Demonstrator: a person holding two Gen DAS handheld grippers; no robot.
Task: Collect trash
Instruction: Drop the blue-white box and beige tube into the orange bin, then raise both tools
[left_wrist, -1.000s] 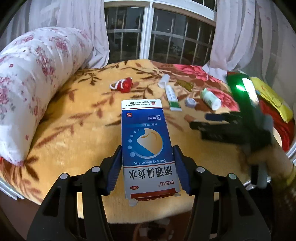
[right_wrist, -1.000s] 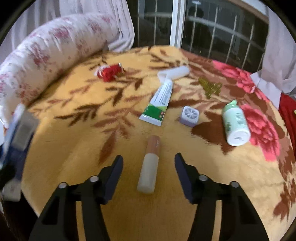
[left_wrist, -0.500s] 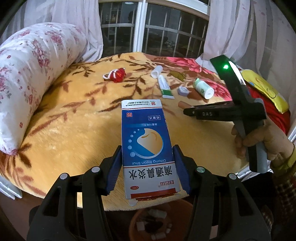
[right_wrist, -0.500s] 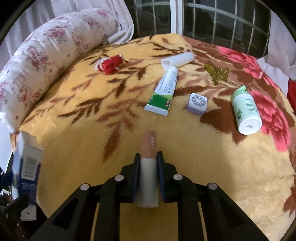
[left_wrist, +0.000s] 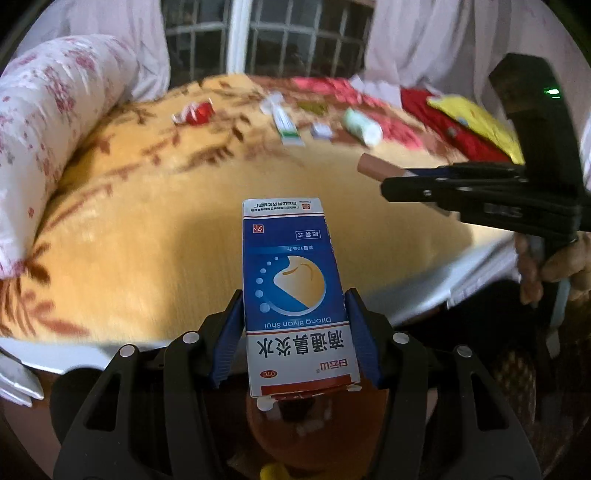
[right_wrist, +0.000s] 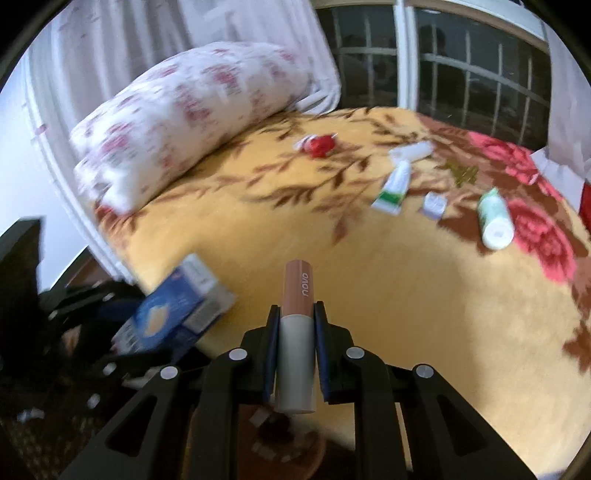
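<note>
The left hand-held gripper (left_wrist: 293, 341) pinches a light, crushable cardboard box (left_wrist: 297, 295) by its sides near the bed's edge, while the right hand-held gripper (right_wrist: 295, 345) clamps a smooth, stiff tube (right_wrist: 296, 332) mid-body.

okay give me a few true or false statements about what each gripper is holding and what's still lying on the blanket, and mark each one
1. The left gripper is shut on the blue medicine box. True.
2. The right gripper is open, with nothing in it. False: it is clamped on the lipstick tube.
3. The toothpaste tube lies on the blanket. True.
4. The white-and-green bottle stands upright. False: it lies on its side.
5. The red wrapper is in the orange bin. False: it lies on the blanket near the floral pillow.
</note>
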